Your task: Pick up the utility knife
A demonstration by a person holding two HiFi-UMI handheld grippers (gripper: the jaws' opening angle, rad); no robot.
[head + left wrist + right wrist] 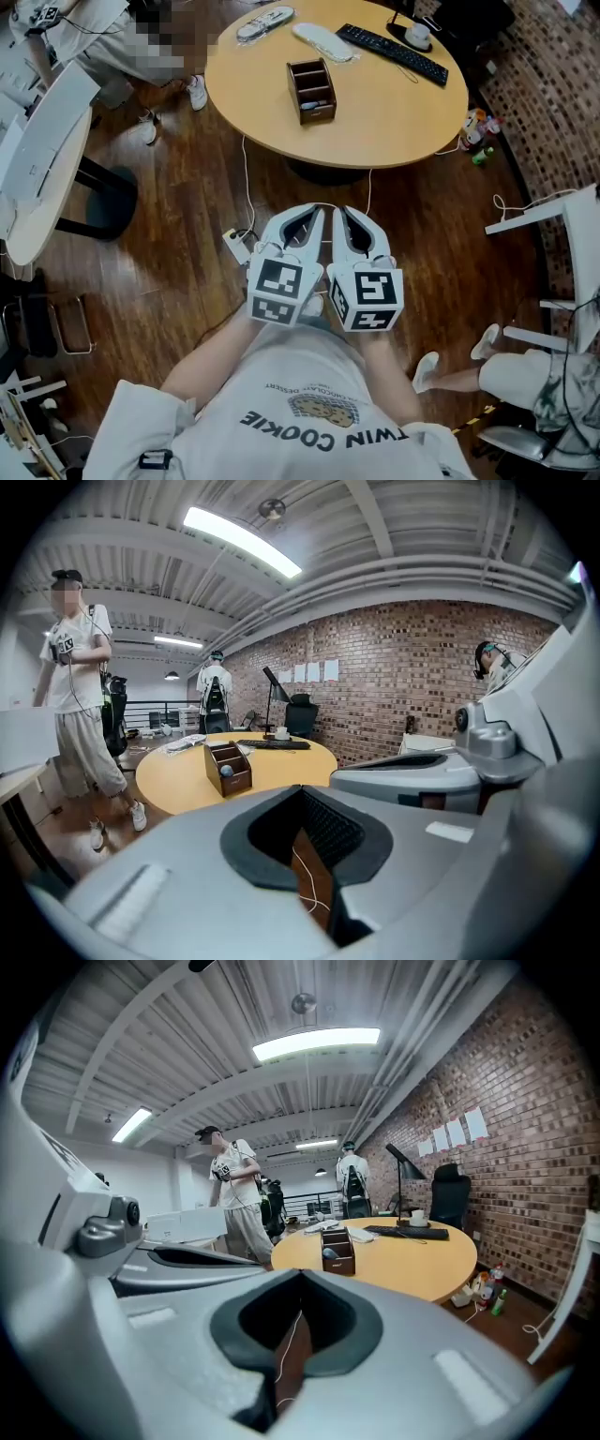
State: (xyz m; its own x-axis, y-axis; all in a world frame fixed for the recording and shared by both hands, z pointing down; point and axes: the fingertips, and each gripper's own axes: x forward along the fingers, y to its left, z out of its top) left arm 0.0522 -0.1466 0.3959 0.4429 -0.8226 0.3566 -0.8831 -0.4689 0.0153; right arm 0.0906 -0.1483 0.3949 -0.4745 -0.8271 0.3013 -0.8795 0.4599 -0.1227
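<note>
organizer (311,90) on bench (384,117): grey ball (327,1253) in one slot | utility knife: not made out | left gripper (316,212), right gripper (343,212): jaws together, empty, short of bench

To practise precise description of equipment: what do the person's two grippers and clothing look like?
The left gripper and right gripper have pale grey moulded shells with dark-lined jaw openings. Each carries a cube with black-and-white square markers. The person wears a white short-sleeved T-shirt with printed lettering.

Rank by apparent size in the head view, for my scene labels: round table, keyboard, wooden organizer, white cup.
Largest: round table
Then keyboard and wooden organizer, too alike to rank (longer versus bulkier)
Smallest: white cup
</note>
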